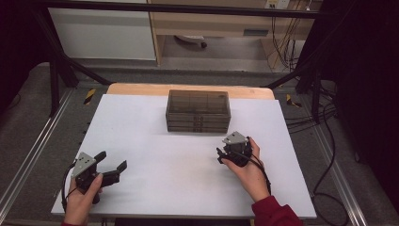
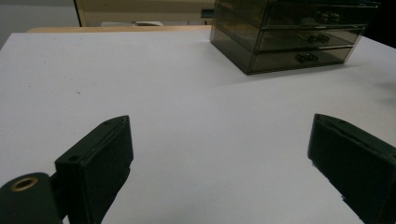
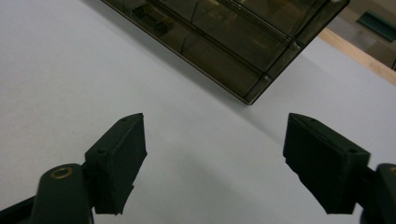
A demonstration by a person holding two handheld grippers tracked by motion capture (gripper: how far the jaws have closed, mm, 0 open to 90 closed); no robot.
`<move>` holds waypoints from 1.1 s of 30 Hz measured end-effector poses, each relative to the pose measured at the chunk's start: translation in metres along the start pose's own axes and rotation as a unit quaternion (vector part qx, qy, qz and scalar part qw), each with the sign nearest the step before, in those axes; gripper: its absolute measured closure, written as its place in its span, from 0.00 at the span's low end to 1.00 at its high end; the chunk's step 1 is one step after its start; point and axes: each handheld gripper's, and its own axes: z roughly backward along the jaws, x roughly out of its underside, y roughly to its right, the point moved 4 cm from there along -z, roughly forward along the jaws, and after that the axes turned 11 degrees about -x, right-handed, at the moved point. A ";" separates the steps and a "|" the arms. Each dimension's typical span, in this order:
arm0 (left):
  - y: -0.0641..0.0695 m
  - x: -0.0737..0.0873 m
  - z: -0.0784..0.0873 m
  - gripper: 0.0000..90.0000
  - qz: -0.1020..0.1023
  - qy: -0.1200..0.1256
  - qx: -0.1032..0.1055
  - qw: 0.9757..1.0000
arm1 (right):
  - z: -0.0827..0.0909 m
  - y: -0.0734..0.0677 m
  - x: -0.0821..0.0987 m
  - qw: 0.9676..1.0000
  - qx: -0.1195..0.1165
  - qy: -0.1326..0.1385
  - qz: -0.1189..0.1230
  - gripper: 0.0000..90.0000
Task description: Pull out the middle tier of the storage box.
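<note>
A small dark see-through drawer box (image 1: 198, 111) sits on the white bench (image 1: 155, 150), near its far edge and about in the middle. It has three flat drawers stacked one on top of another, and their fronts face the person. Each front has a little handle (image 2: 307, 57). The box is long from side to side, so its wide face looks toward the hands.

The right gripper (image 1: 225, 154) is just in front of the box, near its right front corner. It points toward the box. Its fingers (image 3: 116, 161) are spread apart with nothing between them, just bare bench. In the right gripper view the box fills the top, tilted, with its corner straight ahead and close by.

The left gripper (image 1: 112, 165) is well away from the box, down by the near left side of the bench. Its fingers (image 2: 95, 163) are wide apart too and hold nothing. From there the box lies far ahead and off to the right.

So the right hand is much nearer the box than the left hand. I think the right gripper is the one going for a drawer. To get a handle, it must go forward and a bit toward the middle of the box, then pinch the small handle. The handles are tiny, so the fingers could slip off.
</note>
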 end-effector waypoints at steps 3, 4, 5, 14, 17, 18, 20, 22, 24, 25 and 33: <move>0.002 -0.002 0.001 0.08 -0.005 0.005 0.002 1.000 | -0.005 -0.005 -0.003 0.999 0.020 -0.007 0.037 0.31; 0.003 -0.001 0.001 0.08 -0.008 0.002 0.003 1.000 | -0.007 -0.007 -0.004 0.998 0.023 -0.010 0.049 0.32; 0.004 -0.001 0.000 0.08 -0.008 0.002 0.004 1.000 | -0.008 -0.009 -0.005 0.998 0.028 -0.013 0.057 0.33; 0.003 -0.003 0.000 0.06 0.001 0.009 0.005 1.000 | -0.021 -0.024 -0.016 0.983 0.072 -0.035 0.162 0.47; 0.002 -0.002 0.000 0.07 0.000 0.007 0.004 1.000 | -0.024 -0.029 -0.019 0.978 0.087 -0.038 0.187 0.51; 0.003 -0.002 0.001 0.07 0.000 0.008 0.004 1.000 | -0.026 -0.030 -0.020 0.976 0.091 -0.037 0.195 0.51; 0.003 -0.002 0.001 0.07 0.000 0.009 0.004 1.000 | -0.028 -0.032 -0.021 0.972 0.091 -0.042 0.213 0.51; 0.004 -0.003 0.001 0.07 0.003 0.010 0.005 1.000 | -0.032 -0.035 -0.023 0.971 0.082 -0.045 0.220 0.52; 0.004 -0.003 0.000 0.07 0.000 0.008 0.004 1.000 | -0.035 -0.035 -0.025 0.968 0.082 -0.049 0.231 0.54; 0.004 -0.003 0.000 0.07 0.000 0.008 0.004 1.000 | -0.035 -0.035 -0.025 0.968 0.082 -0.049 0.231 0.54; 0.004 -0.002 0.000 0.07 -0.003 0.004 0.004 1.000 | -0.042 -0.037 -0.029 0.959 0.095 -0.052 0.262 0.59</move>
